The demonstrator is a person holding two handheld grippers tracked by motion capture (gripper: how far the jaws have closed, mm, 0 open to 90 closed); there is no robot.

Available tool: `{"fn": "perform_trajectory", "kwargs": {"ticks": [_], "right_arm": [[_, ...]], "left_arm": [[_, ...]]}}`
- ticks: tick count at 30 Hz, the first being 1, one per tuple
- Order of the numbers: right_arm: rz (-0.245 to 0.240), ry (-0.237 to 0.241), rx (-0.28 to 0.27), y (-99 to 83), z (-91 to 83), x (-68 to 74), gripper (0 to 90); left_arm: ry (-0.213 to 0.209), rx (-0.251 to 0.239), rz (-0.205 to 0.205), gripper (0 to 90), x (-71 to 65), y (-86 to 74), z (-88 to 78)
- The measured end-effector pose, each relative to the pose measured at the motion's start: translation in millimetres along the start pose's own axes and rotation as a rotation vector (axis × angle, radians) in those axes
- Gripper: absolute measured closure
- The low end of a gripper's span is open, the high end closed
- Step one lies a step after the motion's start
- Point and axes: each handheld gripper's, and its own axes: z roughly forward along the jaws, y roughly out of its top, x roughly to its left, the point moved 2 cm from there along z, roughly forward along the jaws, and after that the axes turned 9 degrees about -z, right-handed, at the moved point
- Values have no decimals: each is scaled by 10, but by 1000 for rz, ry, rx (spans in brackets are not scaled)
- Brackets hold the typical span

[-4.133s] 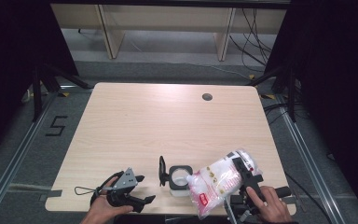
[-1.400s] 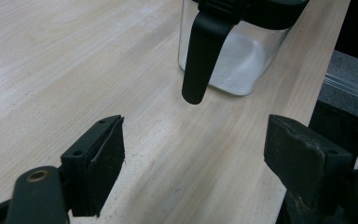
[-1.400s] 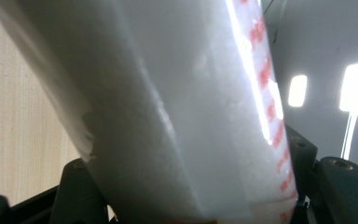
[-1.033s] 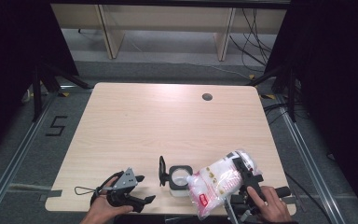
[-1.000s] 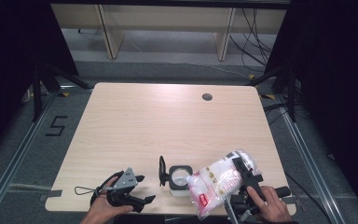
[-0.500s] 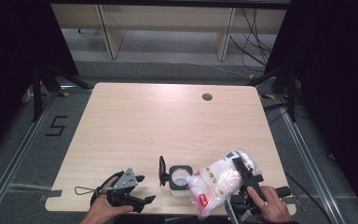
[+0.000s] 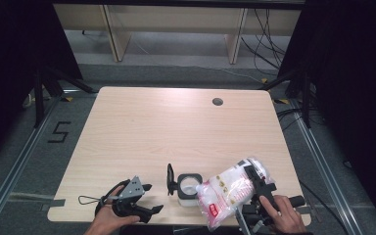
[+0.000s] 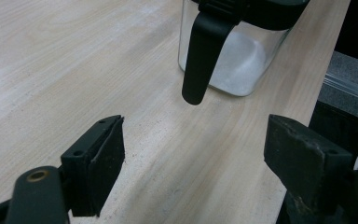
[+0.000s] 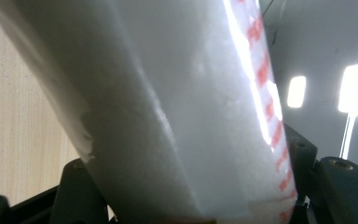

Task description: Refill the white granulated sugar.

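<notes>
Bag (image 7: 230, 193) of white powder, clear plastic with red print, is tilted just to the right of the jar (image 7: 187, 185), its lower end level with the jar's mouth and its upper end leaning away toward the right edge of the table (image 7: 176, 127). The right gripper (image 7: 257, 188) has its jaws clamped on the bag's far end, and in the right gripper view the bag (image 9: 177, 107) rises from between the two black jaws, pressed at both sides, white powder packed inside and a row of red marks down one edge. The jar is a small square glass container with a black rim, standing upright near the table's front edge, its hinged black lid (image 7: 170, 179) swung open and standing at the jar's left side. In the left gripper view the jar (image 8: 235, 51) has white powder in its bottom, and the black lid (image 8: 205, 51) hangs down in front of it. The left gripper (image 7: 144, 198) lies well to the left of the jar, near the table's front edge, held by the person's left hand (image 7: 110, 218); its jaws stand wide apart with bare table between them, pointed toward the jar.
</notes>
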Motion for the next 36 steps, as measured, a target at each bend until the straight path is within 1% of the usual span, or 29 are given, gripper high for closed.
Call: {"fn": "perform_trajectory", "kwargs": {"ticks": [1, 2, 3, 4, 6, 7, 8, 9, 10, 11, 15, 16, 17, 18, 20, 21, 22, 23, 24, 25, 26, 28, 29, 30, 31, 33, 34, 35, 36], "right_arm": [[0, 2, 1, 0, 0, 2, 381], [6, -13, -16, -2, 13, 12, 381], [8, -10, -15, -3, 13, 15, 381], [25, -4, -11, -5, 12, 31, 381], [27, -3, -10, -5, 12, 31, 381], [11, -11, -14, -3, 12, 18, 381], [-7, 22, 7, 0, -6, -1, 381], [-4, 6, 6, 0, -6, 3, 381], [2, -8, -12, -2, 9, 9, 381], [2, -13, -17, -2, 14, 9, 381], [2, -12, -17, -2, 13, 10, 381], [0, -6, -12, -1, 10, 8, 381], [-6, 10, 5, 1, -4, 1, 381], [-16, -3, -3, 2, -2, -6, 381], [-13, 1, 0, 3, -3, -5, 381], [15, 1, 5, 3, -6, 18, 381], [18, -16, -8, 5, 2, 23, 381], [-29, -12, -4, 10, -7, -15, 381], [-52, -17, 4, 15, -17, -34, 381], [-43, -13, 9, 13, -19, -28, 381], [-29, -11, 15, 11, -22, -19, 381], [-40, -21, 0, 6, -15, -31, 381], [-31, -17, 1, -1, -18, -28, 381], [-4, -17, 3, -2, -16, -6, 381], [-10, -38, -8, -4, -7, -12, 382], [-16, -33, -4, -4, -9, -16, 381], [47, -18, 15, -6, -19, 37, 382], [-17, -34, -9, -1, 0, -2, 382], [-13, -27, -5, -6, -1, 3, 382]], "left_arm": [[-8, -8, 5, 198, 0, 0, 4], [-5, -6, -6, 198, -4, -3, 4], [-3, -4, -8, 198, -11, -1, -2], [-4, -5, -6, 198, -9, -1, -2], [-3, -4, -3, 198, -1, -3, 4], [-8, -11, -8, 198, -8, -5, 8], [0, -2, -5, 198, -9, -2, -3], [1, 1, -1, 198, -3, 1, -4], [-4, -4, 0, 198, 0, -1, 3], [-5, -6, -5, 198, -3, -3, 5], [1, 0, -1, 198, -3, -1, -2], [-4, -7, -3, 198, -3, -4, 6], [-5, -6, -6, 198, -9, -4, 3], [2, -1, -3, 198, -6, -2, -4], [-5, -6, -2, 198, -1, -1, 3], [-4, -6, -3, 198, -2, -3, 5], [-5, -5, -7, 198, -9, -4, 3], [-2, -4, -6, 198, -11, -2, 0], [-3, -4, -6, 198, -11, -2, 0], [2, 0, -2, 198, -5, -2, -3], [-5, -6, -5, 198, -3, -3, 5], [-2, -5, -6, 198, -11, -2, -2], [-3, -5, -5, 198, -9, -1, -1], [0, -8, -3, 198, -4, -3, 5], [-6, -9, -7, 198, -6, -4, 7], [-1, -3, -6, 198, -10, -4, -1], [-5, -7, -4, 198, -4, -1, 4], [-4, -5, -4, 198, -2, -2, 5], [-6, -8, -6, 198, -5, -4, 7]]}}
